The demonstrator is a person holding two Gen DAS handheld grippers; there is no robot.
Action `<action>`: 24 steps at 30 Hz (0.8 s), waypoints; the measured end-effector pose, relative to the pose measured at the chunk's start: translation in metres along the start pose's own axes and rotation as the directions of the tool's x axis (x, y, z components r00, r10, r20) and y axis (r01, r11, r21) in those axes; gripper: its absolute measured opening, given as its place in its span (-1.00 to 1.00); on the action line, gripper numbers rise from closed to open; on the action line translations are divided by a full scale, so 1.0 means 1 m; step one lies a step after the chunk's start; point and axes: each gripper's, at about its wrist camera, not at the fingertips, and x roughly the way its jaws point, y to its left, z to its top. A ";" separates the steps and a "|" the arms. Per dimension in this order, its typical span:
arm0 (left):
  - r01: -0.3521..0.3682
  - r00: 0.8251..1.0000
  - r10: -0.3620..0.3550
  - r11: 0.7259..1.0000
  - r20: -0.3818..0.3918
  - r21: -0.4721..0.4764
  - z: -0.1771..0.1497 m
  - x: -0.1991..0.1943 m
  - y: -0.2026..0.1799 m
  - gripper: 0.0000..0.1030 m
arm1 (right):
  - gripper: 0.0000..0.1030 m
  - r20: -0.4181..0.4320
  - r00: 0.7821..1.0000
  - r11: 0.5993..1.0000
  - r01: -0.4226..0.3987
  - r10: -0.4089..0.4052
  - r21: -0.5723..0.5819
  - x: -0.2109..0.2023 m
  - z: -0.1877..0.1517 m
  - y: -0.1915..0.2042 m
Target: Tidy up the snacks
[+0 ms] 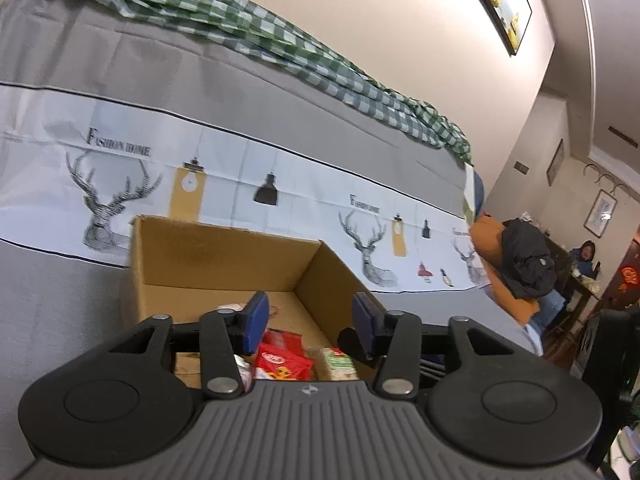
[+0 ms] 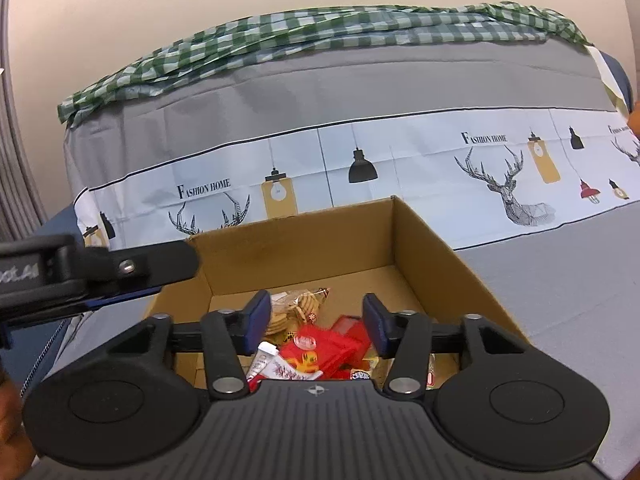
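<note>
An open cardboard box (image 1: 224, 256) (image 2: 304, 244) stands on a grey-covered surface and holds several snack packets. In the left wrist view I see a red packet (image 1: 282, 358) and a green-labelled packet (image 1: 338, 362) inside it. In the right wrist view I see a clear bag of biscuits (image 2: 298, 306) and red packets (image 2: 326, 346). My left gripper (image 1: 308, 322) is open and empty above the box's near edge; it also shows in the right wrist view (image 2: 132, 268) at the box's left wall. My right gripper (image 2: 316, 326) is open and empty above the snacks.
A sofa back covered in grey cloth with a deer-print band (image 2: 508, 188) rises behind the box. A green checked cloth (image 2: 304, 36) lies along its top. At the far right are an orange cushion with a black jacket (image 1: 524, 264) and a seated person (image 1: 584, 256).
</note>
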 end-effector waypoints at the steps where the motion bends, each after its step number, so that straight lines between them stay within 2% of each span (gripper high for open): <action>1: -0.019 1.000 0.019 1.000 0.016 0.006 0.000 -0.005 0.001 0.23 | 0.19 -0.003 1.000 1.000 -0.004 0.004 0.003 0.000 0.000 0.000; 2: -0.035 0.999 0.035 0.999 0.030 0.014 0.000 -0.010 0.001 0.31 | 0.28 -0.008 1.000 1.000 -0.008 0.008 0.003 0.000 0.000 0.000; 4: -0.073 0.996 0.071 0.997 0.059 0.040 -0.001 -0.023 0.000 0.59 | 0.40 -0.017 1.000 1.000 -0.008 0.008 -0.003 0.000 -0.001 0.001; 7: -0.120 0.992 0.115 0.989 0.060 0.087 -0.002 -0.045 -0.005 0.64 | 0.68 -0.038 0.999 1.000 -0.027 0.027 0.006 -0.007 0.000 0.002; 9: -0.174 0.984 0.170 0.980 0.047 0.100 0.000 -0.059 -0.009 0.71 | 0.93 -0.052 0.998 0.999 -0.036 0.036 0.009 -0.018 0.004 0.001; 10: -0.220 0.976 0.218 0.972 0.024 0.087 0.003 -0.065 -0.013 0.73 | 0.96 -0.060 0.997 0.999 -0.042 0.043 0.008 -0.025 0.007 0.000; 12: -0.276 0.961 0.277 0.958 -0.002 0.075 0.005 -0.078 -0.021 0.81 | 0.99 -0.085 0.994 0.998 -0.064 0.065 0.011 -0.039 0.014 -0.004; 14: -0.258 0.966 0.259 0.964 -0.013 0.062 0.002 -0.092 -0.030 0.82 | 0.99 -0.110 0.991 0.997 -0.068 0.070 0.023 -0.054 0.019 -0.007; 16: -0.261 0.964 0.262 0.965 -0.035 0.029 -0.005 -0.104 -0.039 0.99 | 0.99 -0.116 0.992 0.998 -0.054 0.057 0.031 -0.067 0.017 -0.011; 19: -0.296 0.949 0.290 0.955 -0.126 -0.025 -0.029 -0.106 -0.045 0.99 | 0.99 -0.129 0.991 0.999 -0.037 0.039 0.022 -0.083 0.001 -0.015; 21: -0.309 0.938 0.304 0.951 -0.165 -0.005 -0.055 -0.101 -0.045 0.99 | 0.99 -0.147 0.989 1.000 -0.026 0.024 -0.015 -0.087 -0.017 -0.018; 24: -0.367 0.891 0.380 0.925 -0.247 0.099 -0.078 -0.078 -0.042 0.99 | 0.99 -0.174 0.984 0.998 0.021 -0.032 -0.067 -0.084 -0.029 -0.016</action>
